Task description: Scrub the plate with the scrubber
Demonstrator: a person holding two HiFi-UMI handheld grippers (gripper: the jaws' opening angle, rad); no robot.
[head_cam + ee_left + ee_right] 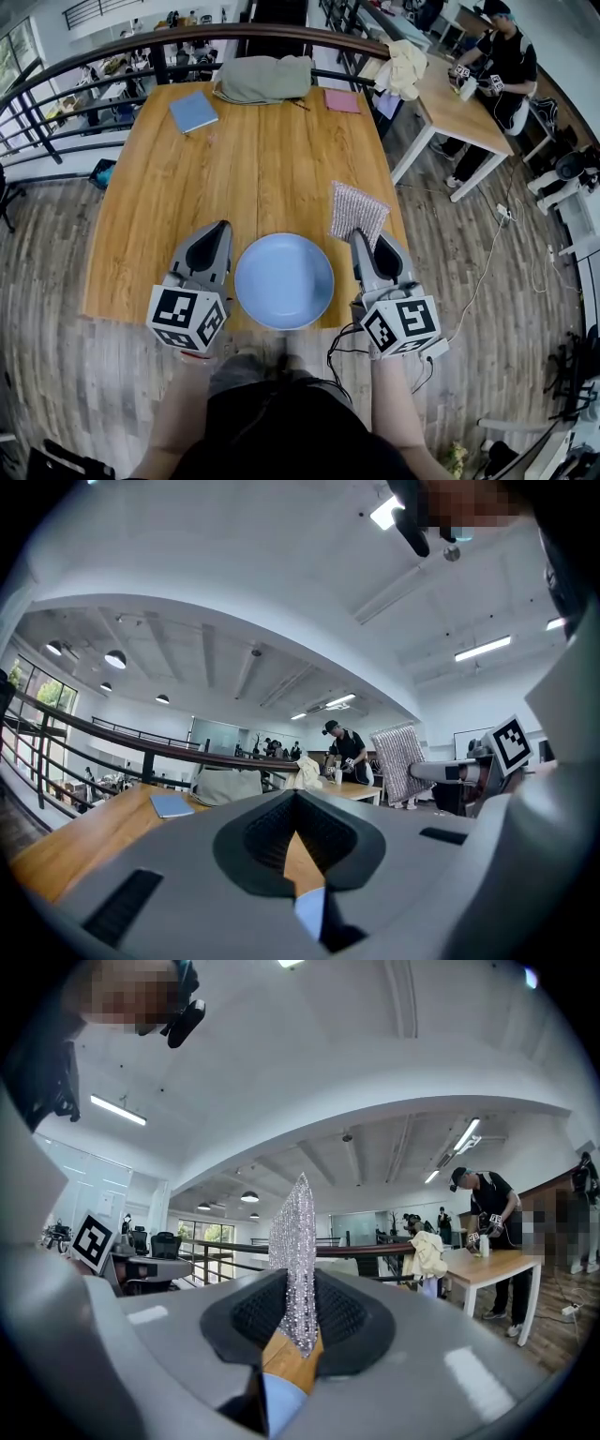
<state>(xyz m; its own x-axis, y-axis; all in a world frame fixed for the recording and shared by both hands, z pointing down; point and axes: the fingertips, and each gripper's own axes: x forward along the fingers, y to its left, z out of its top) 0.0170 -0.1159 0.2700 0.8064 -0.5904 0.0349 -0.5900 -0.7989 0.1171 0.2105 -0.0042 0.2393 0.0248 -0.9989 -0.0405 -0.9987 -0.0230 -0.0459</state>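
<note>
The plate [284, 281] is round and pale blue, lying flat with its hollow up at the near edge of the wooden worktop [253, 169], its near rim right at that edge; the scrubber [356, 214] is a silvery mesh pad off the plate, up and to its right in the head view; it stands on edge, thin side toward the right gripper view and broad face toward the left gripper view, where it looks taller than wide; its longer side runs upward, rising above the jaws

The right gripper [359, 236] has its jaws pinching the lower near part of the pad; the left gripper [220, 230] has its jaws pressed together with nothing between them; both point level and away from the person, roughly parallel, one on each side of the plate and just beside its rim; the marker cubes sit at their near ends, with the forearms coming up from the bottom of the head view

Beyond the plate lies a broad stretch of bare wood; a blue notebook [193, 111], a grey-green cloth bundle [264, 78] and a pink pad [342, 100] keep to the far edge, well apart from the plate; a dark railing [94, 66] curves past that far edge; plank floor [56, 234] lies open to both sides; a second table [459, 103] stands off to the right, with a person beside it
</note>
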